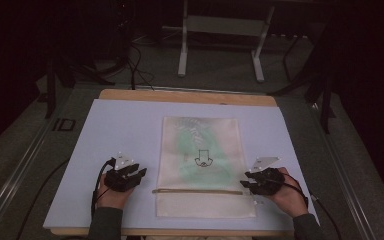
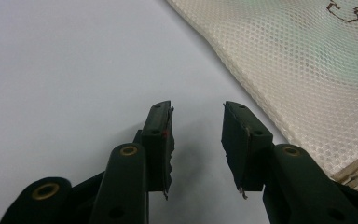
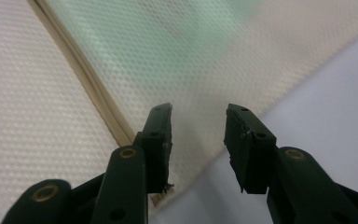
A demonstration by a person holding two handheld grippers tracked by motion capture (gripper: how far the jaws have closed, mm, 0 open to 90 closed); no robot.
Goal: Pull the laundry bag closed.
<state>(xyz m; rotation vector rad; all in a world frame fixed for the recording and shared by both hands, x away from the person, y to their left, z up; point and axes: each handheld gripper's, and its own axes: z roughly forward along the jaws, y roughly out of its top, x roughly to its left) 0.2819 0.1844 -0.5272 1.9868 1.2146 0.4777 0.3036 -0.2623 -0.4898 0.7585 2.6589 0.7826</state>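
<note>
A cream mesh bag (image 1: 202,165) lies flat on the pale sheet, with something green showing through it and a small dark printed figure (image 1: 203,160) near its middle. A tan zipper strip (image 1: 197,191) crosses its near end. My left gripper (image 1: 141,173) rests on the sheet just left of the bag, open and empty; the left gripper view has its jaws (image 2: 196,112) apart over bare sheet, the mesh bag (image 2: 307,70) to their right. My right gripper (image 1: 245,181) is open at the bag's right edge, its jaws (image 3: 198,114) apart above the mesh by the zipper strip (image 3: 91,88).
The pale sheet (image 1: 125,130) covers a wooden board (image 1: 180,95) on the table. A white metal stand (image 1: 220,30) and dark cables (image 1: 135,65) sit on the floor beyond the far edge. Bare sheet lies left and right of the bag.
</note>
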